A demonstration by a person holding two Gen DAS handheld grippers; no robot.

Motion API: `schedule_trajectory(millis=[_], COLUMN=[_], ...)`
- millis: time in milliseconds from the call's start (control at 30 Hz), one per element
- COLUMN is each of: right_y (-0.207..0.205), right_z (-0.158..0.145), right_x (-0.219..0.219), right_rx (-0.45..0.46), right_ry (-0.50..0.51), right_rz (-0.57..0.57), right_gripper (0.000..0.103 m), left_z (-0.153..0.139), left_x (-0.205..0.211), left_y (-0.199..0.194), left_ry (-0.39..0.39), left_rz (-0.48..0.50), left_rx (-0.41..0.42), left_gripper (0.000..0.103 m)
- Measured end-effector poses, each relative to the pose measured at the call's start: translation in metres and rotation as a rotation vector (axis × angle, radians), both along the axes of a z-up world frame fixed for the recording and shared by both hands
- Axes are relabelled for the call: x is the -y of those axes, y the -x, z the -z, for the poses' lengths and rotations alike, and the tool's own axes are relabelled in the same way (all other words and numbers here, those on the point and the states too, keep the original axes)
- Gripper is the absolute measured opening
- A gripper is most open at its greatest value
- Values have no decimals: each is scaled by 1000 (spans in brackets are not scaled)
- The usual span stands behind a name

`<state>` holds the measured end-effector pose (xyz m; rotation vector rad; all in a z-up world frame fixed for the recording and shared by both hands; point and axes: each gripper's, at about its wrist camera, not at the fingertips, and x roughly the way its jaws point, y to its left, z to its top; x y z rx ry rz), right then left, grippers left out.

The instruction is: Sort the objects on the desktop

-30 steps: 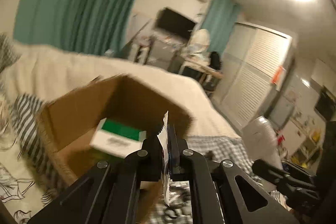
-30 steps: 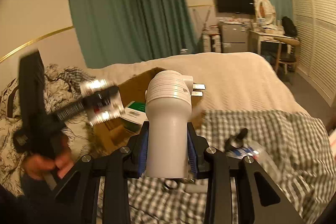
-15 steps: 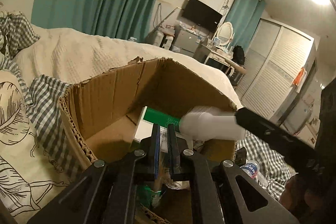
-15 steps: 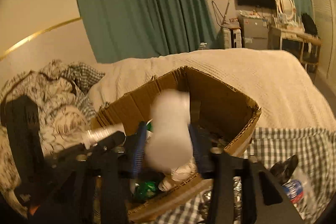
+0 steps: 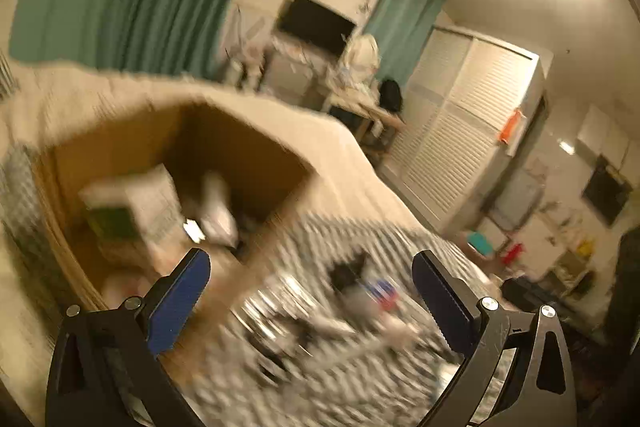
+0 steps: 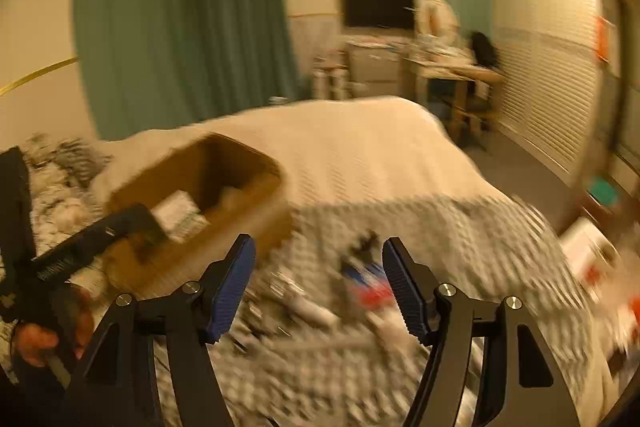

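Both our tongs now empty, white bottle and card gone from them since earlier frame; left tongs and right tongs opening, nothing between. Cardboard box up-left. Next item, blurred red-blue bottle on checked bedspread, lies straight ahead of right tongs, nearer them; long axis unreadable.

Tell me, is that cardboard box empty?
No. The box holds a white carton and a pale item beside it; blur hides the rest.
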<state>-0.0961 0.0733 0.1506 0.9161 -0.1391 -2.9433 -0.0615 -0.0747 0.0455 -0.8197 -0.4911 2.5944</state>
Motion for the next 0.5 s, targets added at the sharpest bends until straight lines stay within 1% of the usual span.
schedule_trajectory(millis=[33, 67, 100, 133, 167, 267, 300, 367, 433, 500], right_y=[-8, -14, -17, -18, -18, -14, -12, -8, -5, -3], right_z=[11, 23, 36, 48, 61, 90, 100, 113, 124, 132], right_x=[-13, -25, -34, -43, -51, -63, -64, -61, -56, -50], right_rx=[22, 42, 67, 96, 127, 208, 239, 282, 306, 333], right_ry=[17, 24, 8, -9, -9, 5, -6, -27, -66, -124], right_rz=[34, 70, 111, 148, 171, 215, 221, 213, 214, 221], right_gripper=[66, 66, 66, 66, 66, 66, 66, 66, 66, 70], left_z=[13, 24, 38, 53, 63, 92, 99, 111, 122, 134], left_x=[-13, -21, -32, -44, -54, -82, -87, -90, -86, -78], left_y=[-6, -10, -14, -17, -19, -13, -10, -1, 8, 17], left_ry=[-33, -53, -65, -56, -30, 142, 196, 268, 300, 308], left_rz=[37, 60, 78, 93, 102, 118, 109, 95, 81, 62], left_rx=[40, 61, 86, 104, 114, 141, 142, 146, 156, 193], left_gripper=[103, 103, 103, 103, 103, 103, 103, 103, 103, 103])
